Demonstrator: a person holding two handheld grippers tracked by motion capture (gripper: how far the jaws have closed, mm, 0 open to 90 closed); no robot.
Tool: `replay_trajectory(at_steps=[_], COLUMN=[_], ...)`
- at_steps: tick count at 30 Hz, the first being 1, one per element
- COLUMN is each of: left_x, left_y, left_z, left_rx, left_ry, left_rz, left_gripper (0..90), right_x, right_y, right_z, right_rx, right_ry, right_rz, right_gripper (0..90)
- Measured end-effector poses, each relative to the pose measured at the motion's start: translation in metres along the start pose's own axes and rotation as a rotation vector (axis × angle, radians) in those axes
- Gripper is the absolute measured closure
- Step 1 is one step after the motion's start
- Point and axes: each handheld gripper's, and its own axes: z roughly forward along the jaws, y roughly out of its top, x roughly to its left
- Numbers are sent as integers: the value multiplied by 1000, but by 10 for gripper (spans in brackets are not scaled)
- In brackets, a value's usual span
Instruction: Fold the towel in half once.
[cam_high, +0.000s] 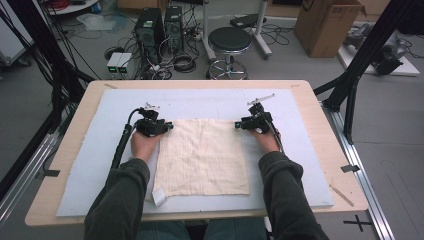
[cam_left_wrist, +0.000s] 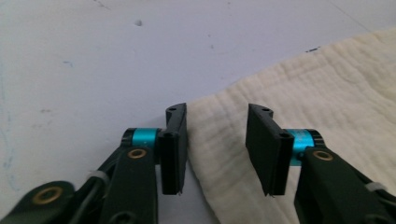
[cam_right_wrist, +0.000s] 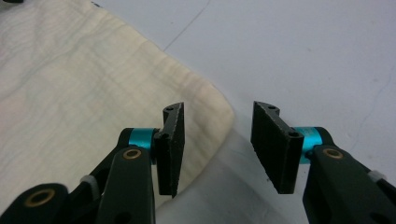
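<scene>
A cream square cloth (cam_high: 202, 157) lies flat on the pale mat (cam_high: 95, 165), with a white tag (cam_high: 159, 197) at its near left corner. My left gripper (cam_high: 169, 127) sits at the cloth's far left corner. In the left gripper view that corner of the cloth (cam_left_wrist: 303, 93) lies between the spread jaws of the left gripper (cam_left_wrist: 219, 149), and the pads do not press it. My right gripper (cam_high: 239, 124) is at the far right corner. There the cloth's rounded corner (cam_right_wrist: 93, 93) reaches just inside the left jaw of the right gripper (cam_right_wrist: 223, 149), which stands open.
The mat covers most of a wooden table (cam_high: 320, 115). Beyond the far edge stand a black stool (cam_high: 229, 40), computer towers (cam_high: 150, 30) with tangled cables and a cardboard box (cam_high: 327, 25). Bare mat lies to both sides of the cloth.
</scene>
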Motion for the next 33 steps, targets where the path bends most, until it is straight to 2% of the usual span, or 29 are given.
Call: replay_trajectory(at_steps=[3, 6, 8, 9, 12, 15, 20, 23, 29, 33], left_x=[2, 0, -2, -2, -2, -1, 1, 2, 7, 6], left_y=[0, 0, 0, 0, 0, 2, 7, 9, 13, 14], left_z=[-1, -2, -1, -2, -4, -7, -15, -22, -36, -43], left_rx=[8, 14, 16, 18, 22, 14, -46, -70, -106, -127], left_ry=[10, 9, -2, -4, -30, -45, -74, -83, -96, -106], left_rz=[-9, 16, 16, 24, 30, 34, 4, 3, -3, 0], left_gripper=[729, 796, 851, 857, 862, 867, 869, 869, 870, 870], right_x=[-2, -1, 1, 2, 6, 6, 6, 6, 6, 9], right_y=[-1, 0, 0, 0, 2, 3, 7, 8, 10, 10], right_z=[1, 1, 2, 3, 2, -2, -12, -17, -29, -32], right_rx=[-10, -5, -1, 2, 21, 15, -29, -38, -88, -94], right_ry=[-3, -11, -4, 12, 18, 28, 30, 33, 57, 82], right_rz=[28, 10, 6, -5, -38, -50, -60, -74, -55, -61], right_gripper=[587, 655, 744, 764, 832, 848, 852, 852, 852, 852])
